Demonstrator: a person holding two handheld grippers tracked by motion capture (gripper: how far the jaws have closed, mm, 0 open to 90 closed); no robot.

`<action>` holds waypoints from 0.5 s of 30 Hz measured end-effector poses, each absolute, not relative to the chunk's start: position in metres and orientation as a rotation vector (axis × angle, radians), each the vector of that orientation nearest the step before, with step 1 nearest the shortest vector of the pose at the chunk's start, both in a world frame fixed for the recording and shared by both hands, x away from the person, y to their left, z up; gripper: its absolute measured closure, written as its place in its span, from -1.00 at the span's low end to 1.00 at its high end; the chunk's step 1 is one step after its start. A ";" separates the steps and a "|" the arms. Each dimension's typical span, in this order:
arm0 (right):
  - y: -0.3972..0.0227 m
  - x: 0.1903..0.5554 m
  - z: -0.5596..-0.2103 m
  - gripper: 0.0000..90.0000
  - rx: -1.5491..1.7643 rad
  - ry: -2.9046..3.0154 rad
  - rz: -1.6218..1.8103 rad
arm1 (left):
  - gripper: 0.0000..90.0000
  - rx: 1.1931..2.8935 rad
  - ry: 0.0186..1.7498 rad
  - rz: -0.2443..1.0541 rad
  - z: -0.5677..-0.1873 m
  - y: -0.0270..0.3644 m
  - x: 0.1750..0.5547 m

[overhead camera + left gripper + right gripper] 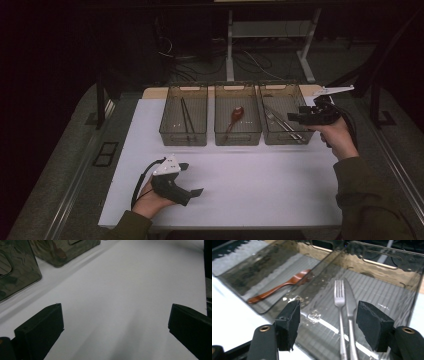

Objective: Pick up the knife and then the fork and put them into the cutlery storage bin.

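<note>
1. Right gripper view looks along the right gripper (328, 325) into the right-hand bin (409, 281), where a fork (340, 307) and a knife (349, 308) lie side by side on the ribbed floor, touching or nearly so.
2. Its jaws stand partly open with nothing between the pads; both utensils lie below them and free.
3. I judge the step in hand to be pulling clear of this bin. Lift straight up first, so the pads miss the bin's near wall and do not nudge the fork or knife.
4. Next door, the middle bin (238, 137) holds a wooden spoon (279, 287); the left bin (183, 137) holds dark chopsticks (187, 117).
5. On the counter (260, 185), the left gripper (116, 330) rests low, jaws wide apart and empty, above bare white surface.
</note>
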State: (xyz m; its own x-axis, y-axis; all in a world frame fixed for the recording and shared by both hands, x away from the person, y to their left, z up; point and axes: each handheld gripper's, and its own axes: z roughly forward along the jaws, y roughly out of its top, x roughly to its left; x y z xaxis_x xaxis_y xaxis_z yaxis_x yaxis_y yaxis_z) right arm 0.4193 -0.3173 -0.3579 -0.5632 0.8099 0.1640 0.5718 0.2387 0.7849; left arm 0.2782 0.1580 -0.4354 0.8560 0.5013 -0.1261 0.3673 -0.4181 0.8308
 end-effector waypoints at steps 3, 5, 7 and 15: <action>-0.316 0.410 -0.356 -0.28 1.253 2.228 1.250 | -1.00 2.049 0.640 0.173 -0.436 0.158 0.280; -0.315 0.403 -0.354 -0.30 1.222 2.224 1.270 | -1.00 2.043 0.639 0.173 -0.436 0.159 0.279; -0.314 0.397 -0.354 -0.32 1.207 2.214 1.309 | -1.00 2.042 0.639 0.172 -0.436 0.158 0.279; -0.306 0.367 -0.365 -0.42 1.152 2.216 1.375 | -1.00 2.043 0.629 0.172 -0.437 0.160 0.278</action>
State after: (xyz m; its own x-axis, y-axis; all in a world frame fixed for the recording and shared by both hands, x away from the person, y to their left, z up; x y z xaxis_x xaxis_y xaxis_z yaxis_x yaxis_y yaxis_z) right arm 0.3672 -0.3063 -0.3651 -0.6384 0.7530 0.1595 0.4772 0.2246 0.8496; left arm 0.2783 0.1601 -0.4369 0.8575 0.4983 -0.1282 0.3636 -0.4105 0.8362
